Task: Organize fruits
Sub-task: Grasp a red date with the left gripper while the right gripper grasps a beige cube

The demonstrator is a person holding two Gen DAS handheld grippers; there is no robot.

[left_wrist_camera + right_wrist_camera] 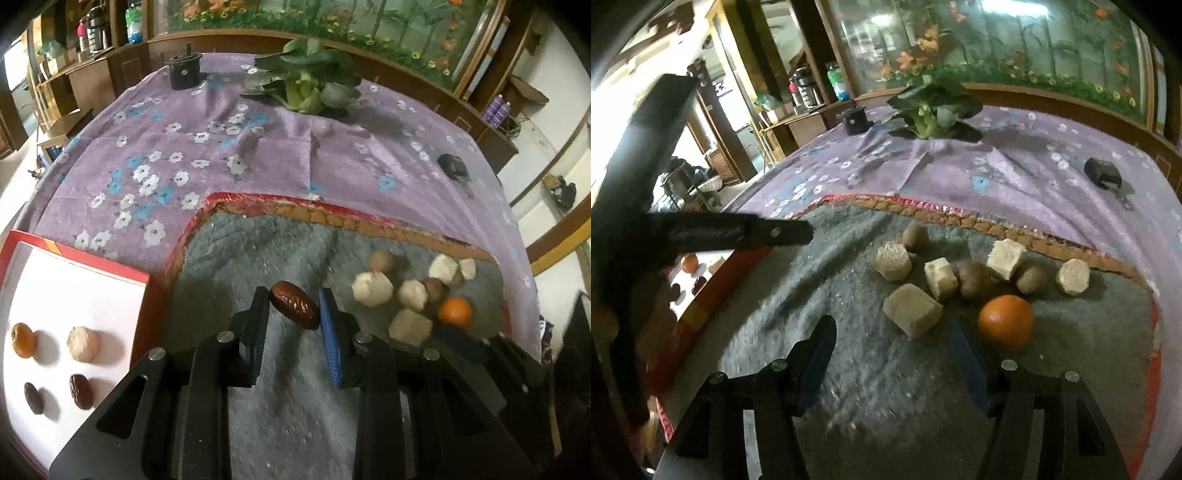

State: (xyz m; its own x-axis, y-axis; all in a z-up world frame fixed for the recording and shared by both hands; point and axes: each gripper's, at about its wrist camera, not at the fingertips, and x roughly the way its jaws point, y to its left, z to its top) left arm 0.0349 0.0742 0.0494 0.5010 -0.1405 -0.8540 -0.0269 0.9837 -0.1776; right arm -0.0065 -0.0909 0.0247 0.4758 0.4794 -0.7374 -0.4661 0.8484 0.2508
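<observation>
- A red date sits between the pads of the left gripper, lying slantwise across the gap; the jaws are drawn in narrow on it and both pads look to touch its ends, so I judge it held, lifted clear of the grey mat.
- It looks light, small, with glossy wrinkled skin: probably firm enough for a pinch, yet smooth enough to swivel. Gripped end to end on a slant, it may pivot; a hold across its middle would likely be steadier.
- At about eight o'clock from the date lies the white tray with a red rim, holding a small orange, a pale ball and two dark dates in pairs; the held date probably belongs beside those.
- At about three o'clock, on the mat, the unsorted pile: pale blocks, brown round fruits and an orange.
- The right gripper hangs over the mat with its jaws well apart and nothing between them; the orange lies just beside its right finger, at two o'clock.
- The orange looks round and likely to roll; grip across its widest part.
</observation>
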